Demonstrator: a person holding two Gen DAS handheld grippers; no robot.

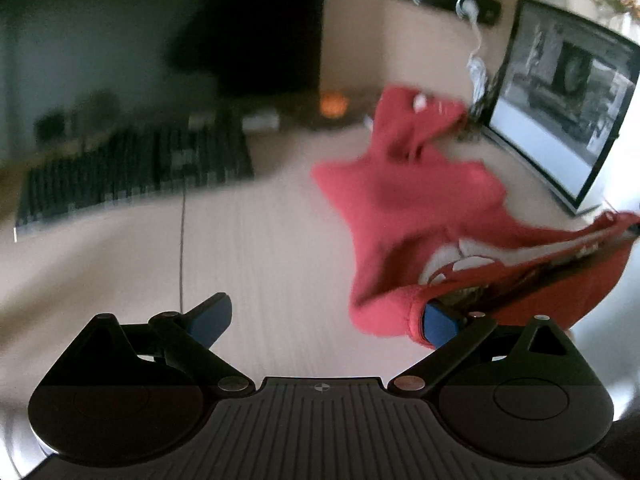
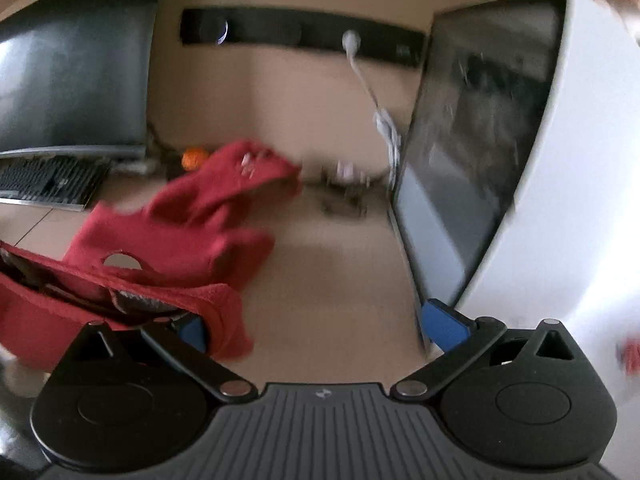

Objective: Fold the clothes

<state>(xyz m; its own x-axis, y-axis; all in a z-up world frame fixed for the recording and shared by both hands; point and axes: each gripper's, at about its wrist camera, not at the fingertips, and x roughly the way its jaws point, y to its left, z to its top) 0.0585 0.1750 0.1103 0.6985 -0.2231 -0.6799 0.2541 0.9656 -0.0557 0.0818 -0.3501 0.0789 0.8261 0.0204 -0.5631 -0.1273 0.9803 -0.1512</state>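
Our left gripper [image 1: 326, 320] has its jaws spread wide, with bare counter showing in the gap between them. The blue pad of its right finger [image 1: 438, 322] sits against a thick hemmed edge of the red garment [image 1: 404, 204], but nothing is pinched between the two pads, and we cannot tell whether that pad presses the cloth or merely lies beside it. Our right gripper [image 2: 322, 326] likewise has its jaws wide apart; the cloth drapes over and partly hides its left finger [image 2: 192, 330], while the right pad is clear of the fabric and sits near the base of the laptop.

The red garment lies rumpled on the pale counter [image 1: 260, 240], between the two grippers, stretched in a band from one to the other, with a pale lining or print showing at an opening. Its far end bunches up toward the back of the counter. Both views are blurred, so finer detail of the fabric is lost.

Farther out, a black keyboard [image 1: 136, 172] lies on the left of the counter, with a dark monitor [image 2: 76, 84] behind it. An open laptop [image 1: 560, 100] stands on the right, just beside the garment. A black bar [image 2: 300, 36] is on the wall behind, with a white cord [image 2: 376, 100] hanging from it.
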